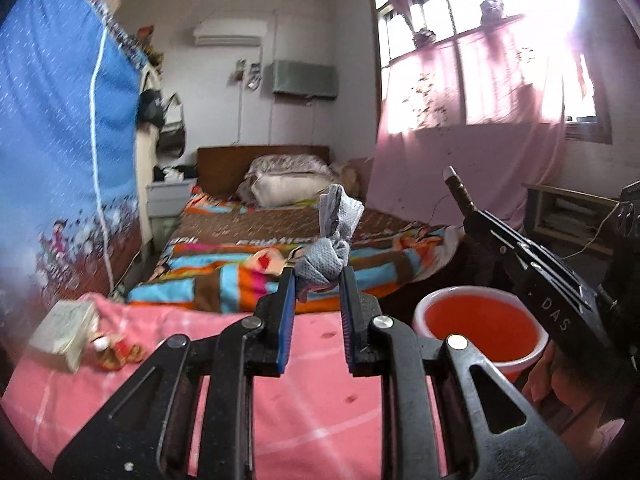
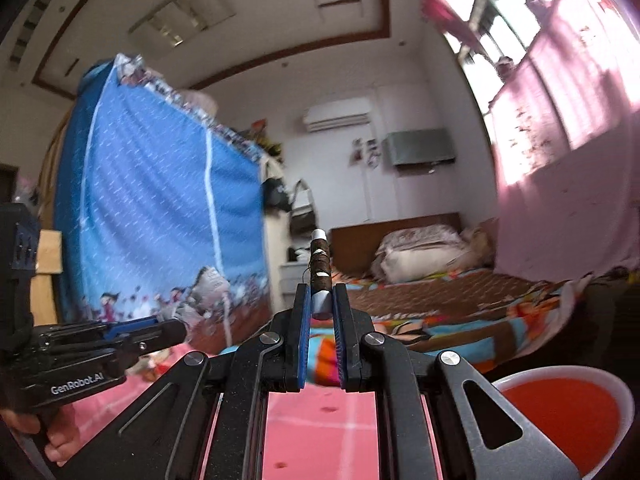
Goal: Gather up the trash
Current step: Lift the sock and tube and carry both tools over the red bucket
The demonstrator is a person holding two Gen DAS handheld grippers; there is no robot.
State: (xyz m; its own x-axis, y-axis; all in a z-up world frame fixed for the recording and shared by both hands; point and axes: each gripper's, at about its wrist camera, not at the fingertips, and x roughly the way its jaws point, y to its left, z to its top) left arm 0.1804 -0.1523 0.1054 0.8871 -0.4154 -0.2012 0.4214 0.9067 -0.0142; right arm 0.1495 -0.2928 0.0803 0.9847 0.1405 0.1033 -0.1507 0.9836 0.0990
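My left gripper (image 1: 318,278) is shut on a crumpled grey mesh cloth (image 1: 330,244), held up above the pink bedspread (image 1: 312,392). My right gripper (image 2: 321,300) is shut on a brown thread spool with a grey core (image 2: 320,270), which stands upright between the pads. The right gripper also shows at the right of the left wrist view (image 1: 464,194), above a red bucket with a white rim (image 1: 480,326). The same bucket shows at the lower right of the right wrist view (image 2: 560,412). The left gripper shows at the left of the right wrist view (image 2: 160,330).
A small tan box (image 1: 64,334) and a red trinket (image 1: 116,354) lie on the pink bedspread at the left. A bed with a colourful striped blanket (image 1: 280,256) and pillows is ahead. A blue fabric wardrobe (image 1: 60,140) stands left; a pink curtain (image 1: 460,140) hangs right.
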